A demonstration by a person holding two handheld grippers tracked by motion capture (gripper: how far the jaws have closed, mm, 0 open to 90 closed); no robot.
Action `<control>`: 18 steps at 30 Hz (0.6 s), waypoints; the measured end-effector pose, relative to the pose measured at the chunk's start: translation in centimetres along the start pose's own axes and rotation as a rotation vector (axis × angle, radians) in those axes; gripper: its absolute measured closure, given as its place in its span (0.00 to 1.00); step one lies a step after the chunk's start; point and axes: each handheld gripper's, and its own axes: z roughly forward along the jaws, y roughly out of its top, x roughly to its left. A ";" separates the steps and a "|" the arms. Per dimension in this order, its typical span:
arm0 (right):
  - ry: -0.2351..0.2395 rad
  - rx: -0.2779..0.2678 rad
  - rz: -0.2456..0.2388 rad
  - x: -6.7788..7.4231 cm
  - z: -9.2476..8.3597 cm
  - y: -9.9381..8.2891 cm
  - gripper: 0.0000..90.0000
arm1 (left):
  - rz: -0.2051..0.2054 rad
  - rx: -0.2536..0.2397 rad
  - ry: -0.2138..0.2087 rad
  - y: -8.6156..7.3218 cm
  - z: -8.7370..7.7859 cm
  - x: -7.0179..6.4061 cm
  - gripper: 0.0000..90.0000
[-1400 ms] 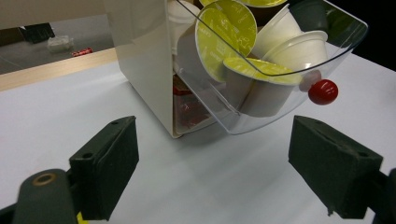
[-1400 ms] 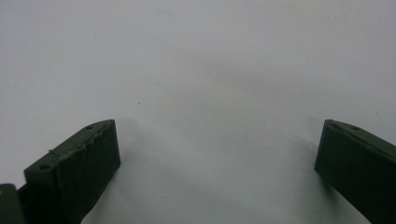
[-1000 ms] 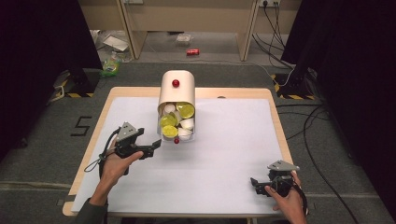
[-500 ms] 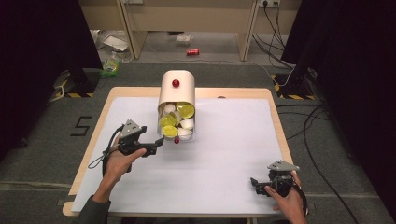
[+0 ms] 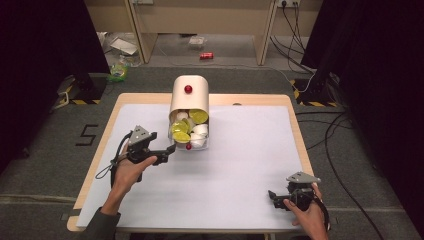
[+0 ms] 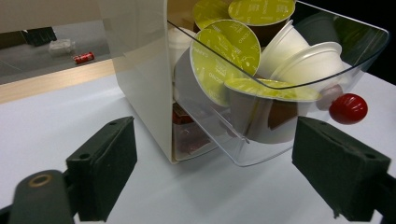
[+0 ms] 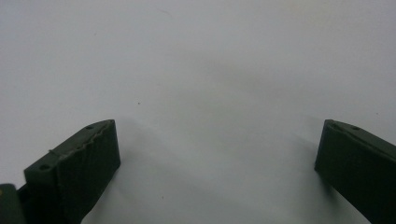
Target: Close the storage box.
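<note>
Your left claw (image 5: 170, 149), jaws just spread wide and gripping nothing, faces the clear drawer (image 6: 299, 116) of capsules pulled out of the cream dispenser (image 5: 189, 97) near the surface's far edge. Centre its red knob (image 6: 348, 108) between the pads, then close. Your right claw (image 5: 272, 196) rests open and empty near the near right corner.

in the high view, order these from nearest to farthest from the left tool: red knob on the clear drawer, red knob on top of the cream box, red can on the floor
From the left tool:
1. Drawer knob, just beside its tips.
2. Box-top knob, farther back on the cream box.
3. Red can, on the floor beyond the table.
</note>
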 end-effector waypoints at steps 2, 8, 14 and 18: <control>0.000 0.000 0.000 0.0 0.0 0.0 0.00 | 0.001 0.002 0.004 0.1 0.1 0.0 0.14; 0.000 0.000 0.000 0.0 0.0 0.0 0.00 | -0.002 0.007 0.011 0.4 0.5 0.1 0.14; 0.001 0.000 0.000 0.0 0.0 0.0 0.00 | 0.015 0.019 0.011 1.0 1.1 -0.2 0.14; 0.001 0.000 0.000 0.0 0.0 0.0 0.00 | 0.021 0.025 0.021 1.4 1.5 -0.1 0.14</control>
